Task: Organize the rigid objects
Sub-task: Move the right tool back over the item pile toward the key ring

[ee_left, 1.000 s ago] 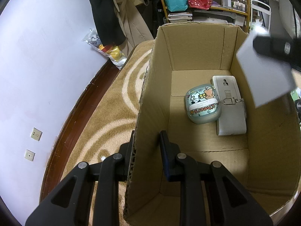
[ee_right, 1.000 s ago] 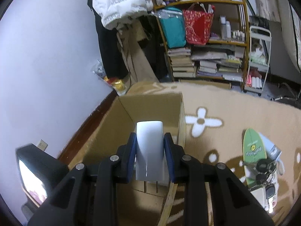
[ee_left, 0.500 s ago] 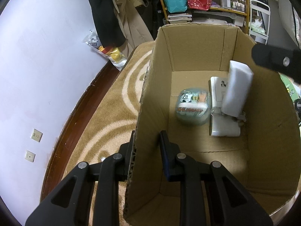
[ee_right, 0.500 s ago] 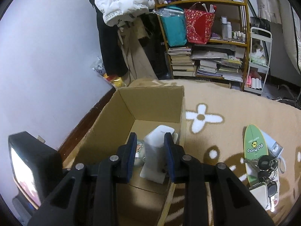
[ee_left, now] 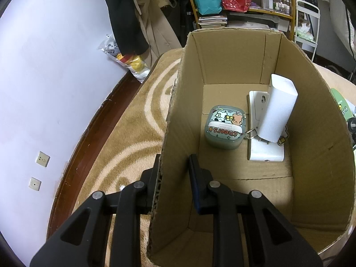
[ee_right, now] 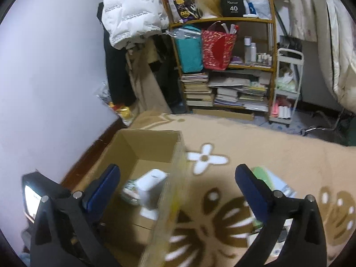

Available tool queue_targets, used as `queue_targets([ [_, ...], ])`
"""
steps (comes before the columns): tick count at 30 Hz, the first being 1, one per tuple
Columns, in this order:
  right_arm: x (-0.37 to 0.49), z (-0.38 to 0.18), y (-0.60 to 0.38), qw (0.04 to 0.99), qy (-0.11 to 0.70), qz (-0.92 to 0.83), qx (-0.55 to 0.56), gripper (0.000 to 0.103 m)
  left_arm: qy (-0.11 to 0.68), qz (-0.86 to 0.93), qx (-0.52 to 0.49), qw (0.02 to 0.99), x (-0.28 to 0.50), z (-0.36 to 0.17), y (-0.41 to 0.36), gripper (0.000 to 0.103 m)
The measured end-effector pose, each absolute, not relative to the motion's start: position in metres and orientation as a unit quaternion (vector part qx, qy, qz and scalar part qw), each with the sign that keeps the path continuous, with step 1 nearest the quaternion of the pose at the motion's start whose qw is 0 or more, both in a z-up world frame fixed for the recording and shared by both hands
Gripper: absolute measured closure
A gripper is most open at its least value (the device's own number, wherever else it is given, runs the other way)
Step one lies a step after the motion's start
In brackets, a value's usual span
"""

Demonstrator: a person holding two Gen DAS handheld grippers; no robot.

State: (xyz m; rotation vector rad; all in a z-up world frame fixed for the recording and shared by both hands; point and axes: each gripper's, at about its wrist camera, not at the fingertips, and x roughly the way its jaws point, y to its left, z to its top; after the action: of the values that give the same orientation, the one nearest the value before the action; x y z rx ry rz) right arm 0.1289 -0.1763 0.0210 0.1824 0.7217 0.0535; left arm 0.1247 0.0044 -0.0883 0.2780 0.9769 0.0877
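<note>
Inside the cardboard box (ee_left: 233, 62), the white block (ee_left: 278, 109) is leaning on a flat white case (ee_left: 264, 153). Right gripper (ee_right: 178, 191) is spreading its fingers, released; left gripper (ee_left: 173, 166) is clenching the box wall, best kept steady.

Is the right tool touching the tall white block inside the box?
Apart. The right wrist view shows the right tool wide open, with the tall white block standing free below in the cardboard box.
</note>
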Motion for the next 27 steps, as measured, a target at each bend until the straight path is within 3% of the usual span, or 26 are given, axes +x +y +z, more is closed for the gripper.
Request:
queue_targets([
  [6,0.128,0.011,-0.196,0.927,0.372,-0.011,0.037,0.000,0.467,0.043,0.134,0.873,0.124,-0.089,0.004,0.081],
  [27,0.097,-0.058,-0.260,0.894,0.433,-0.085,0.081,0.000,0.468,0.043,0.135,0.873,0.125,-0.089,0.006,0.081],
])
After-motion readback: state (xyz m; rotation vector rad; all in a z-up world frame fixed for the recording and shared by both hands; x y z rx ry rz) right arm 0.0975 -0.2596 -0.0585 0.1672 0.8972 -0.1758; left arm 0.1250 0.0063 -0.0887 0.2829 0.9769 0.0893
